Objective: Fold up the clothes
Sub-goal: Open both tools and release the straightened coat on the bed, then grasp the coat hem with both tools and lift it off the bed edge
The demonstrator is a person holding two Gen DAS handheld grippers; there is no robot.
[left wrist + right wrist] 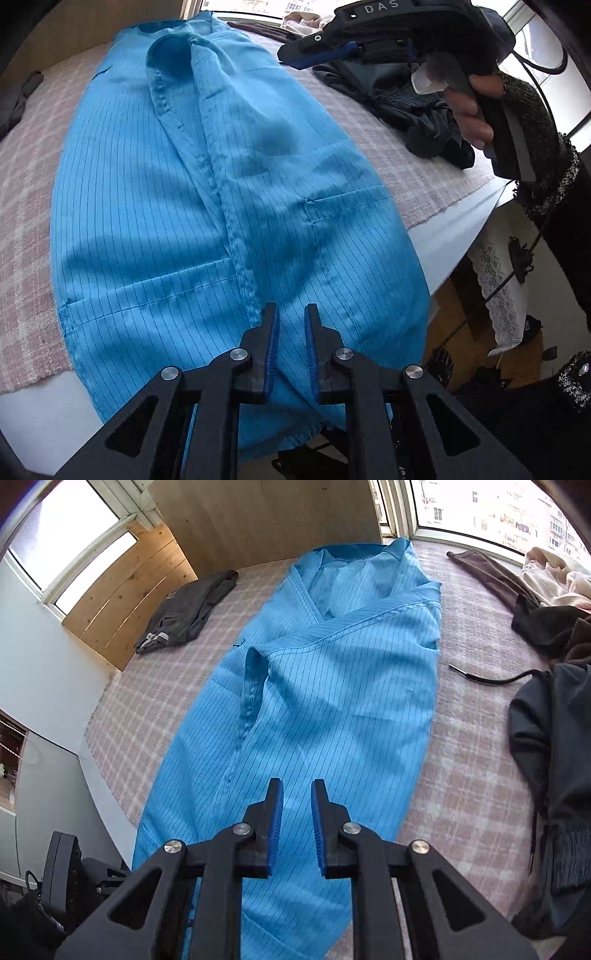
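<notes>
Blue pinstriped coat (325, 709): lies lengthwise along the middle of the pink checked blanket (469, 746), collar at the far end near the window, hem hanging over the near edge. Both side panels are folded in toward the centre; a sleeve lies diagonally across the chest in the right wrist view. Two patch pockets show on the lower front in the left wrist view.

Left gripper (291, 325): low over the hem end of the coat, near the front placket seam. Jaws stand narrowly apart with blue ribbed pads facing each other; coat fabric shows through the gap, nothing pinched between the tips.

Right gripper (297, 797): above the lower part of the coat, pointing along its length. Jaws narrowly apart, holding nothing. From the left wrist view its body appears at upper right, held by a person's hand (471, 110) in a dark speckled sleeve (543, 129).

Dark grey folded garment (188, 613): on the blanket, far left, well apart from the coat.

Pile of dark clothes (554, 738): right side of the blanket, with a black drawstring (491, 677) trailing toward the coat but not touching it.

Brown garment (487, 576) and cream cloth (554, 576): far right, by the window.
</notes>
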